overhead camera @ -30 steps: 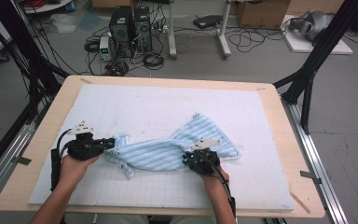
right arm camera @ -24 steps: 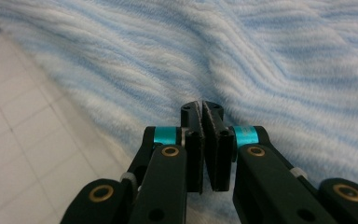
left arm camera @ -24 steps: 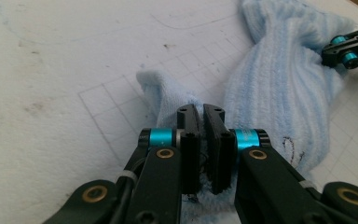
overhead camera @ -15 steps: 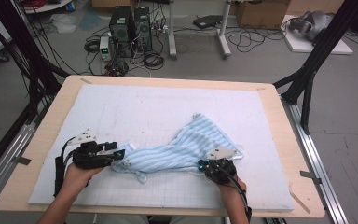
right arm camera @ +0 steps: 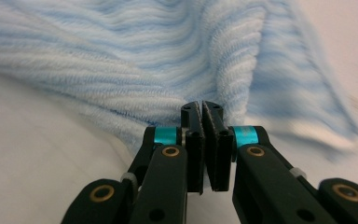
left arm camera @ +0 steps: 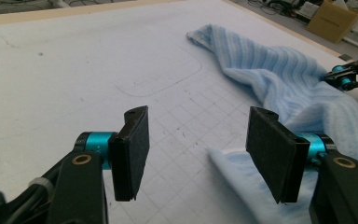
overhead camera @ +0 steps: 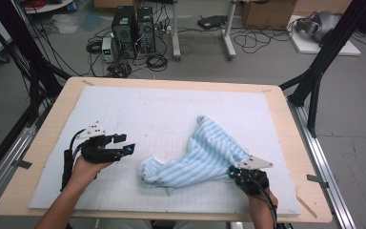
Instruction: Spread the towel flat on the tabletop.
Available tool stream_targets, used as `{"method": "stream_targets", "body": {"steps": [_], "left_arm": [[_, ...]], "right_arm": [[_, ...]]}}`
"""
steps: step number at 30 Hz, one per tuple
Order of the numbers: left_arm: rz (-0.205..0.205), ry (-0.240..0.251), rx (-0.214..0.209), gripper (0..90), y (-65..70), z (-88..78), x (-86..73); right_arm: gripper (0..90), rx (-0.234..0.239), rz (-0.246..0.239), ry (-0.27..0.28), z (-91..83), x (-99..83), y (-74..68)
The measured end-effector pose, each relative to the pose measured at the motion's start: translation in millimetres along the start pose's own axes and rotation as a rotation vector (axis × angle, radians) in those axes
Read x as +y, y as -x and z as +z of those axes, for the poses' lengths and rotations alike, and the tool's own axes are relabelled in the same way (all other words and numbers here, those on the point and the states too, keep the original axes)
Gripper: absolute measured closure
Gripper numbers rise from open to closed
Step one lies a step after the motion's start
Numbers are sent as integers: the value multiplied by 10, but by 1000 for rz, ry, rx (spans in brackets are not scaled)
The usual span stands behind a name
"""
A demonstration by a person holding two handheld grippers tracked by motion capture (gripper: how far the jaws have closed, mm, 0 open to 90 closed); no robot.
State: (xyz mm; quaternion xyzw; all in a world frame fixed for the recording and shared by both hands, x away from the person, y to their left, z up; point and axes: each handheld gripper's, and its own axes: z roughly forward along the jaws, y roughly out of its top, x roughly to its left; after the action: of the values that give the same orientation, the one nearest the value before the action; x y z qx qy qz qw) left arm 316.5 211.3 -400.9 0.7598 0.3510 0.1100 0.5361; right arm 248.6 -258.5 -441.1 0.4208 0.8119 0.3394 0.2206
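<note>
On gridded white foam mat (overhead camera: pixel 124 200), rumpled fluffy blue-striped towel (overhead camera: pixel 205 157), right claw (overhead camera: pixel 232 172) clamped on its edge, left claw (overhead camera: pixel 126 144) apart.

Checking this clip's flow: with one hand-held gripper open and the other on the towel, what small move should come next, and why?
Probably bring the left hand-held gripper onto the near towel edge and close. Its jaws have just opened and stand apart with nothing between them, and the striped towel still lies bunched. The right hand-held gripper appears shut on the towel's other end, so a second grip would let it be spread.
</note>
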Motion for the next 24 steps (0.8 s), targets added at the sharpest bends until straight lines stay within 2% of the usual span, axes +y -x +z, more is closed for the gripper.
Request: {"method": "stream_targets", "body": {"steps": [1, 3, 6, 12, 16, 18, 24], "left_arm": [[-6, 5, -8, 405, 1, 42, 11], [-5, -4, -26, 405, 13, 122, 36], [8, -12, -58, 423, 60, 294, 86], [41, -35, -106, 451, 140, 676, 210], [57, -71, -135, 466, 199, 954, 289], [62, -72, -149, 466, 249, 1091, 313], [50, -137, -177, 452, 403, 1472, 318]], "right_arm": [[868, -31, 50, 8, -41, -62, 85], [843, -36, 68, 15, -53, -76, 105], [729, -34, 115, 71, -116, -104, 158], [595, -60, 141, 182, -245, -78, 213], [541, -83, 151, 200, -269, -62, 252], [535, -87, 155, 207, -273, -66, 266], [513, -97, 155, 215, -270, -92, 294]]}}
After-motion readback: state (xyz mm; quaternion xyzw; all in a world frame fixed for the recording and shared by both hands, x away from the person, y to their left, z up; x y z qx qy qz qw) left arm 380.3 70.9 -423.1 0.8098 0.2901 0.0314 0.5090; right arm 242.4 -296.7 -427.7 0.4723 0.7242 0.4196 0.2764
